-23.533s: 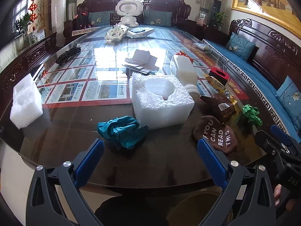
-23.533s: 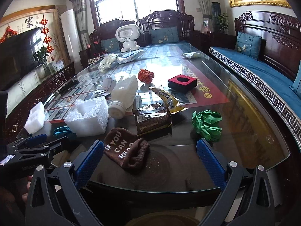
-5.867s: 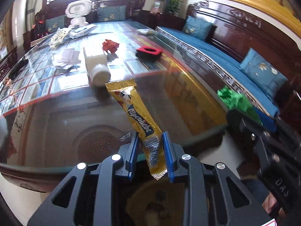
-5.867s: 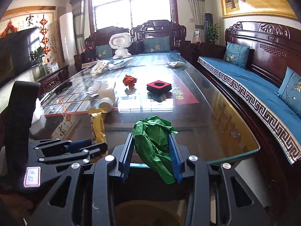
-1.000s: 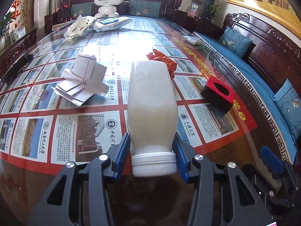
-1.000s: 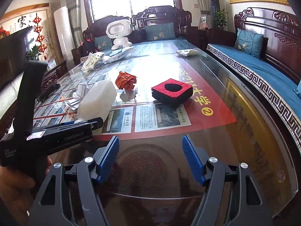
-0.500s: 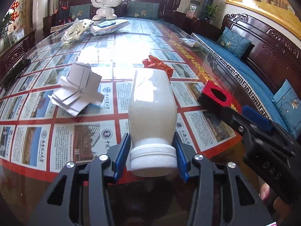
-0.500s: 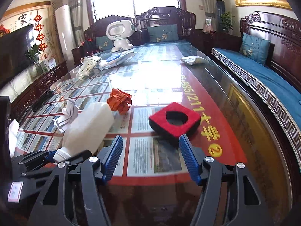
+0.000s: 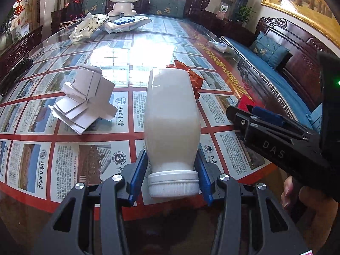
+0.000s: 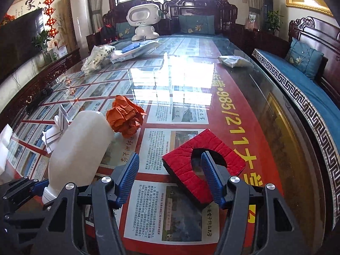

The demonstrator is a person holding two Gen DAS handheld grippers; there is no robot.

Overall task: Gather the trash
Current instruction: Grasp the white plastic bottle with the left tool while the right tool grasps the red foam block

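the left gripper (image 9: 172,177) is clamped on the white bottle (image 9: 172,119) at its neck, just above the cap, both blue pads pressing its sides; the bottle's body points away toward the far end of the table (image 9: 191,36). behind the bottle's far end lies an orange wad (image 10: 125,119), and to its left, apart from it, a pile of folded white card (image 9: 85,102).

the right gripper (image 10: 170,178) is over the red foam block (image 10: 214,148), which lies nearer the table's right edge than the bottle. its jaws are closing: the right finger stands in the block's round hole, the left finger is off the block's left edge, and the block's left part sits between them; the pads are not yet pressing it.

at the far end stand a white toy robot (image 10: 144,21) and some white bags (image 10: 97,57); a small packet (image 10: 234,61) lies by the far right edge.
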